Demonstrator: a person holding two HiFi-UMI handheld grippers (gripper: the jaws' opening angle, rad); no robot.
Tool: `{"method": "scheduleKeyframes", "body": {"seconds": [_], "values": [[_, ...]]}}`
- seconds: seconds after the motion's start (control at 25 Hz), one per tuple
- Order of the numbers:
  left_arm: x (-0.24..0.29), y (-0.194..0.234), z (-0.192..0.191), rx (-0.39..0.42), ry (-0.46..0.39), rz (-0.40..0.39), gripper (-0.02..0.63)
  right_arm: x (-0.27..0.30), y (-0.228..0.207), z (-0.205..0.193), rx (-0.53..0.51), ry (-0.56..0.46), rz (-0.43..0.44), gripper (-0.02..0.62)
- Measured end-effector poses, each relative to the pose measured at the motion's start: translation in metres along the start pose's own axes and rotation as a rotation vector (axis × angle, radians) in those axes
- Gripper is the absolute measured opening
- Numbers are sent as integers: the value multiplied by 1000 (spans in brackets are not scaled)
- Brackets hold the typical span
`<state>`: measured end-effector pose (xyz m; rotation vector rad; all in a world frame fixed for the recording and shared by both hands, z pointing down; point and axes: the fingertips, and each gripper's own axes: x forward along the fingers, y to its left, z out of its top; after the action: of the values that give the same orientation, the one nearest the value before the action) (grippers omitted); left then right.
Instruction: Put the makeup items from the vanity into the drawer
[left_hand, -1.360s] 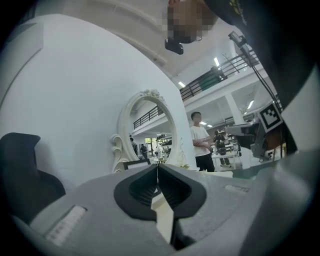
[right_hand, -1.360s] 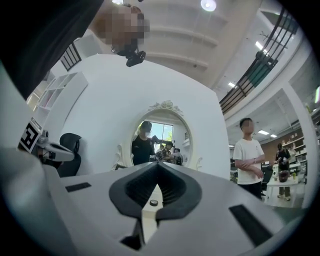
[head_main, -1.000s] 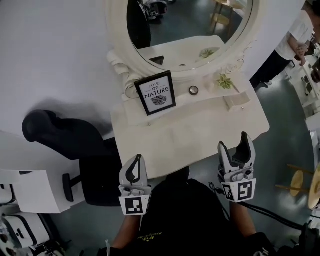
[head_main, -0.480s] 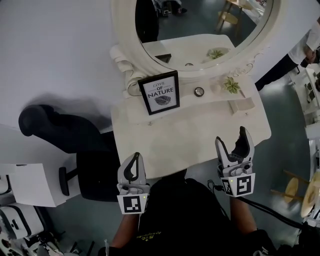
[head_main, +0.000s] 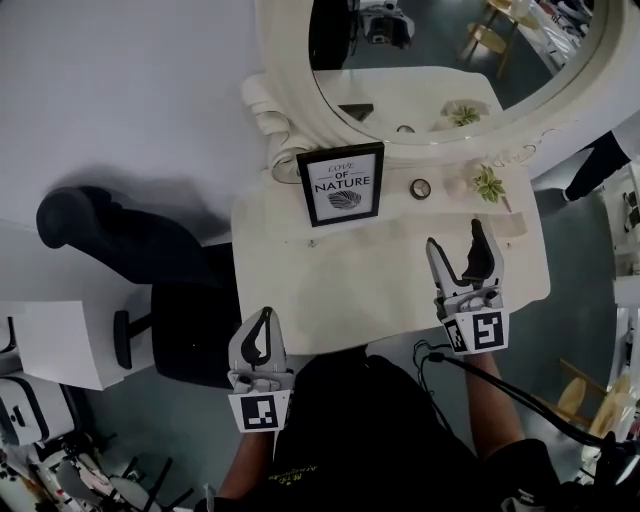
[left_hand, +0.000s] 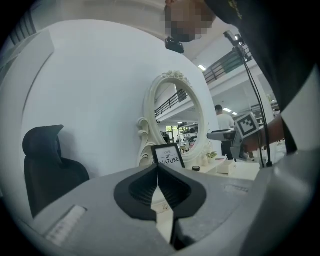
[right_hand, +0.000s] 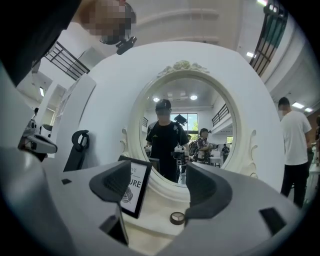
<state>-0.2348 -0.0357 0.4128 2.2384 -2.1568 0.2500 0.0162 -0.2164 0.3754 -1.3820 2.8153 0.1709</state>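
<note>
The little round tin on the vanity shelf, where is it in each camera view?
Head view: the round tin sits above centre, just right of the framed sign.
Left gripper view: tiny, near mid-frame, right of the framed sign.
Right gripper view: low centre, right of the framed sign.
Shared landmark: the framed sign, always on the tin's left.
</note>
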Motion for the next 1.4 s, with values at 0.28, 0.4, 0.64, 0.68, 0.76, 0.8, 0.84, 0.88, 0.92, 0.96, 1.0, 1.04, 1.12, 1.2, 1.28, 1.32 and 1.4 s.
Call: {"method": "scheduleKeyframes", "body": {"seconds": [0.28, 0.4, 0.64, 0.68, 0.76, 0.8, 0.84, 0.88, 0.92, 0.96, 1.0, 1.04, 1.12, 1.2, 1.28, 1.32, 1.4], "values": [[-5, 13, -14, -13, 58, 64, 21, 48, -16, -42, -14, 87, 24, 341], [-5, 19, -21, -6, 85, 76, 21, 67, -24, -68, -15, 145, 15, 341], [-11, 25, -35, -28, 126, 108, 21, 96, -34, -127, -22, 287, 23, 341], [-12, 27, -38, -32, 133, 113, 21, 101, -35, -138, -25, 320, 22, 341], [-13, 29, -43, -38, 149, 121, 21, 110, -37, -156, -25, 370, 20, 341], [-14, 29, -46, -40, 157, 124, 21, 114, -37, -163, -25, 387, 20, 341], [-15, 30, -49, -42, 166, 127, 21, 117, -39, -169, -26, 401, 18, 341], [-16, 30, -51, -45, 174, 130, 21, 119, -41, -174, -27, 413, 14, 341], [-17, 31, -54, -47, 180, 134, 22, 121, -43, -179, -28, 427, 8, 341], [-18, 31, -56, -51, 184, 138, 21, 122, -45, -185, -29, 445, 2, 341], [-19, 31, -58, -54, 188, 142, 21, 123, -48, -191, -32, 467, -5, 341], [-19, 30, -61, -58, 192, 145, 21, 122, -50, -198, -35, 495, -11, 341], [-21, 29, -66, -64, 204, 148, 21, 121, -53, -213, -40, 552, -19, 341], [-21, 27, -69, -66, 209, 149, 21, 120, -53, -221, -49, 578, -17, 330], [-19, 26, -69, -68, 205, 150, 21, 120, -51, -221, -59, 579, -8, 319], [-19, 25, -69, -69, 204, 149, 21, 120, -50, -221, -65, 581, -3, 312], [-18, 23, -71, -70, 206, 145, 21, 121, -48, -220, -92, 594, 2, 240]]}}
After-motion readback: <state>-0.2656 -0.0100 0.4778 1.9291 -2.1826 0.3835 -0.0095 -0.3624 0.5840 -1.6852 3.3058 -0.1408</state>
